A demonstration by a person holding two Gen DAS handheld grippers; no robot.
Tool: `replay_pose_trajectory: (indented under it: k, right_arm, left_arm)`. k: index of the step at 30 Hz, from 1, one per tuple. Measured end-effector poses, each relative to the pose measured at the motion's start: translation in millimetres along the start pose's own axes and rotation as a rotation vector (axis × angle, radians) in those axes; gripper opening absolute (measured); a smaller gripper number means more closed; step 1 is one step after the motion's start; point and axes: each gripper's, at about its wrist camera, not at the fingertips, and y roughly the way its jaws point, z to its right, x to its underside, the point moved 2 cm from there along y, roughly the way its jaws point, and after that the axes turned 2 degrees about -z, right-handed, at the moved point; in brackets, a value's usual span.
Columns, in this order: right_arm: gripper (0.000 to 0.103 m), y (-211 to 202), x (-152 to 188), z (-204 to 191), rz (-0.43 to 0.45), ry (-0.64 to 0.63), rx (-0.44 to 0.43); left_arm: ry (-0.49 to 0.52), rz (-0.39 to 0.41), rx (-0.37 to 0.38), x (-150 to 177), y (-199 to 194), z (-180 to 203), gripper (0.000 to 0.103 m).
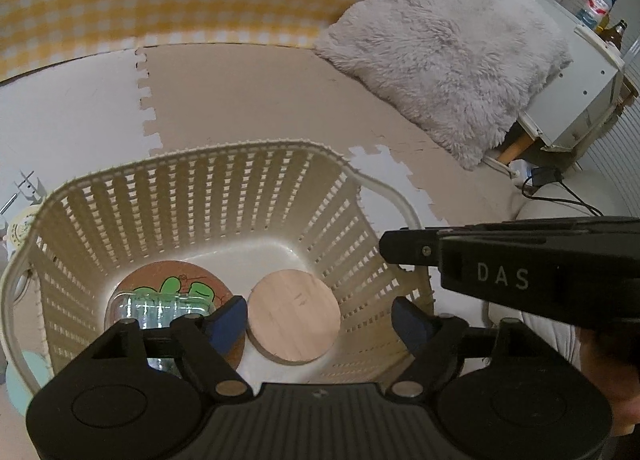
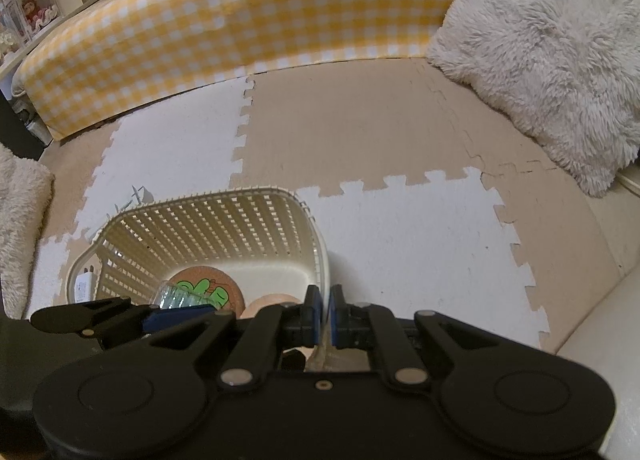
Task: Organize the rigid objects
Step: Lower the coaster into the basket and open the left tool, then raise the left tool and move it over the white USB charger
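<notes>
A cream woven plastic basket (image 1: 224, 184) stands on the foam floor mat. Inside lie a plain round wooden disc (image 1: 294, 320), a cork coaster with a green cartoon (image 1: 176, 284) and a clear ribbed glass item (image 1: 160, 308) on top of that coaster. My left gripper (image 1: 320, 320) is open and empty above the basket, its fingers on either side of the wooden disc. My right gripper (image 2: 325, 312) is shut on the basket's right rim (image 2: 322, 260). The right gripper's body also shows in the left wrist view (image 1: 500, 260). The basket also shows in the right wrist view (image 2: 200, 220).
A yellow checked cushion (image 2: 240, 20) runs along the back. A fluffy grey pillow (image 1: 448, 52) lies at the right, with a white cabinet (image 1: 592, 72) and bottles behind it. A white charger (image 2: 84, 284) and a small metal item (image 2: 136, 196) lie left of the basket.
</notes>
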Motion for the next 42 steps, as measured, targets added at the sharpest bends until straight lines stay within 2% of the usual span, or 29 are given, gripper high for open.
replay_pose_trajectory:
  k: [15,27,29,35,42]
  right_arm:
    - [0.006,1,0,0,0.001,0.002,-0.003]
    - [0.006,1,0,0,0.002,0.006,-0.009]
    - [0.006,1,0,0,0.002,0.007,-0.009]
    - [0.006,2,0,0,0.001,0.009,-0.012]
    - [0.006,3,0,0,0.002,0.010,-0.014]
  left_arm:
    - [-0.001,-0.010,-0.011,1,-11,-1,0.081]
    - [0.091,0.013,-0.079,-1,-44,8,0.082]
    - [0.107,0.022,-0.097,-3,-53,8,0.092]
    - [0.117,0.070,-0.115,-8,-83,5,0.093]
    - [0.119,0.129,-0.168,-13,-114,-4,0.101]
